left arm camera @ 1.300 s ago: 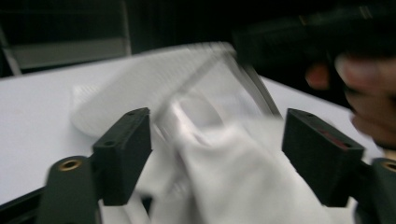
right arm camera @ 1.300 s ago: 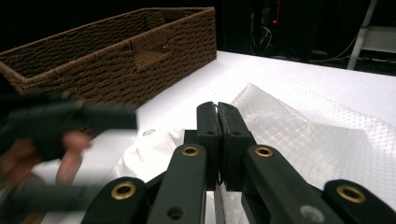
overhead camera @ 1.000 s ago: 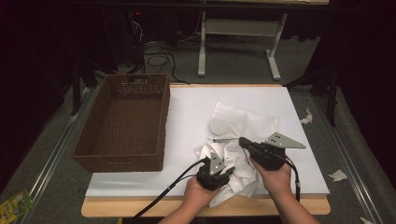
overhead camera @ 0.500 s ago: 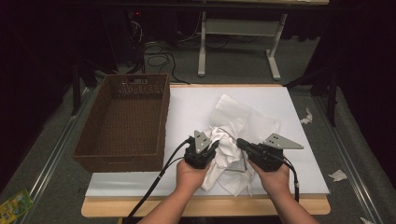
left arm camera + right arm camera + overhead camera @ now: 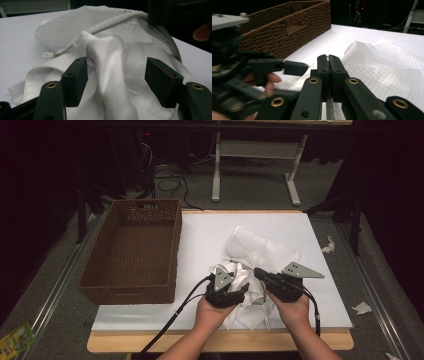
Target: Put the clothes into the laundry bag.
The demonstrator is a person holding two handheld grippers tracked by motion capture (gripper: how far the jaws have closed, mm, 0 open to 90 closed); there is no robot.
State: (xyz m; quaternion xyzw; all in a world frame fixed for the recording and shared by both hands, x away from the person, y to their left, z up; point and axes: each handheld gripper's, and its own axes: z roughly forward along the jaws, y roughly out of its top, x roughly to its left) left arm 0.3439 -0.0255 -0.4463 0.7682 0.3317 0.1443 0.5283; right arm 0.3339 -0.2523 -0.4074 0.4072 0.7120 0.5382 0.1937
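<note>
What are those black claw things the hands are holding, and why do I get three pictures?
A person holds a pinching tool in each hand. One camera looks down on the white table; a small camera rides on each tool. A brown wicker basket stands on the table's left part, with crumpled white cloth beside it. The left gripper is open, its jaws on either side of a cloth fold. The right gripper is shut; something thin shows between its jaws, though I cannot tell what.

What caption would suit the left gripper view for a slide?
Open left tongs straddle a raised fold of the white cloth on the white table, a corded seam running behind.
</note>
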